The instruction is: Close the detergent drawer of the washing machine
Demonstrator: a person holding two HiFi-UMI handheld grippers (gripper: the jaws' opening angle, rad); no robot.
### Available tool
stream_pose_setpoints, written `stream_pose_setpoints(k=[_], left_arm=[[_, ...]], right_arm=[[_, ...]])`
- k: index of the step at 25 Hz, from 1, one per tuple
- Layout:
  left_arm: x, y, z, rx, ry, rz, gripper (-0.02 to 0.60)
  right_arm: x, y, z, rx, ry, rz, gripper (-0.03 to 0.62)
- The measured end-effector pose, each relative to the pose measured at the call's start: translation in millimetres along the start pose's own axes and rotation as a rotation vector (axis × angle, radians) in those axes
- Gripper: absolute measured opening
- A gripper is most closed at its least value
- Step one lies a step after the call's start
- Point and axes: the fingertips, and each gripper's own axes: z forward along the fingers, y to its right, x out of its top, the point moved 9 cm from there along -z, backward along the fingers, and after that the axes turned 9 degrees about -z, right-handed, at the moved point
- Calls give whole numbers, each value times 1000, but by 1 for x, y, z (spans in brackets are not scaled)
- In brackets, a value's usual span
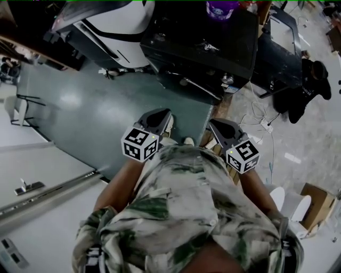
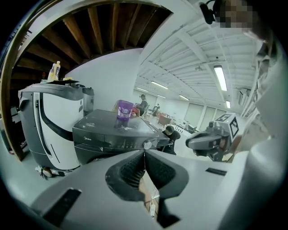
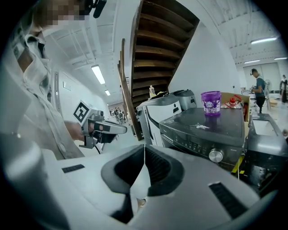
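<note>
The dark washing machine (image 1: 202, 48) stands ahead of me with a purple cup (image 1: 221, 8) on its top. In the left gripper view its front panel (image 2: 112, 143) looks flush, with no drawer sticking out, and the dial (image 2: 147, 144) sits at the panel's right end. My left gripper (image 1: 159, 118) is held near my body, well back from the machine, jaws shut and empty (image 2: 145, 153). My right gripper (image 1: 221, 128) hangs beside it, also shut on nothing (image 3: 144, 146). The right gripper view shows the machine (image 3: 202, 130) and the purple cup (image 3: 210, 103) off to the right.
A white appliance (image 1: 117, 21) stands left of the washer. A grey-green mat (image 1: 106, 112) covers the floor in front. Cables (image 1: 261, 120) and a black bag (image 1: 309, 85) lie right of the machine, with a cardboard box (image 1: 314, 202) farther right. Wooden stairs (image 3: 157, 49) rise behind.
</note>
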Motion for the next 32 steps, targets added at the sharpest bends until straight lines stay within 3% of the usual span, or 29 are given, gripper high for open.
stream_pose_setpoints(k=[32], left_arm=[[-17,15,-4,-21,-39,11,25]], right_arm=[[-3,-15,-8,11,2,-47,20]])
